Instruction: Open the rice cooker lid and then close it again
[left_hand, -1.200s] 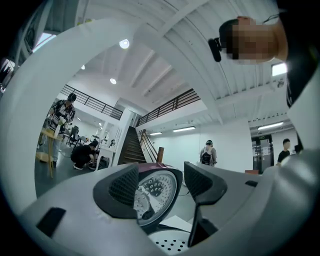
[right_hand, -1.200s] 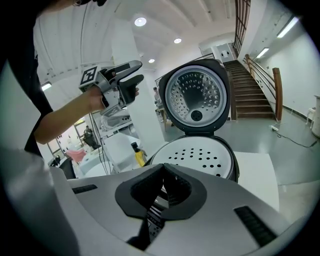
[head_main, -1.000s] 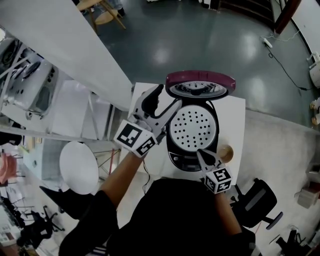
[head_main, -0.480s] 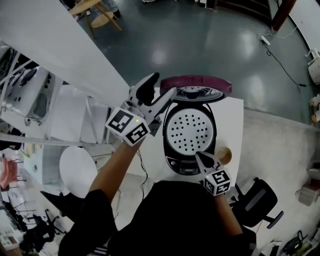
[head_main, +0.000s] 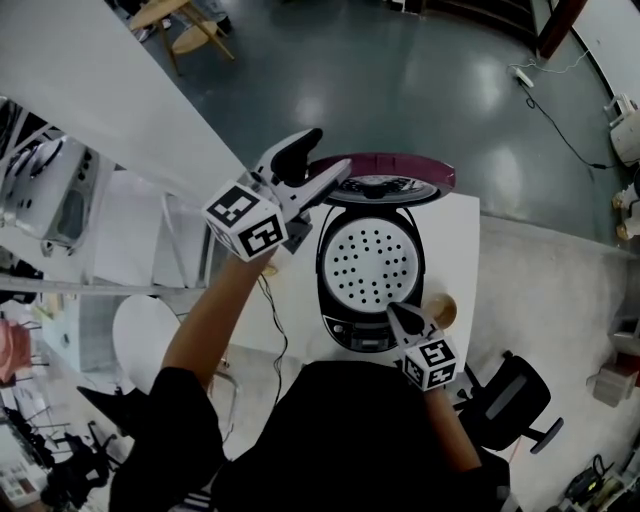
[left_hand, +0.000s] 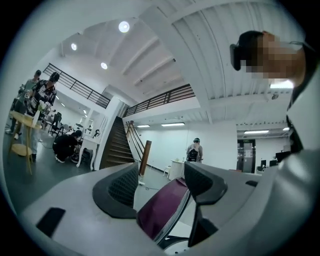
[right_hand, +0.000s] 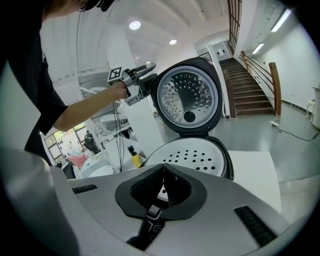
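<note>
The rice cooker (head_main: 368, 262) stands open on a white table (head_main: 468, 250), its perforated inner plate (right_hand: 192, 156) showing. Its maroon lid (head_main: 385, 172) stands upright at the back, with the metal inner face (right_hand: 189, 97) turned toward me. My left gripper (head_main: 322, 156) is open at the lid's upper left edge. In the left gripper view the maroon lid (left_hand: 162, 207) shows between the spread jaws of that gripper (left_hand: 162, 182); I cannot tell whether they touch it. My right gripper (head_main: 392, 310) is shut on nothing at the cooker's front, seen up close as the right gripper (right_hand: 163, 167).
A small round wooden item (head_main: 447, 308) lies on the table right of the cooker. A cable (head_main: 275, 310) hangs off the table's left edge. A white round stool (head_main: 140, 335) and shelving stand to the left, a black chair (head_main: 510, 400) at the lower right.
My left gripper has moved away from me, from beside the cooker's left side to the upright lid's upper left edge. The right gripper has stayed at the cooker's front.
</note>
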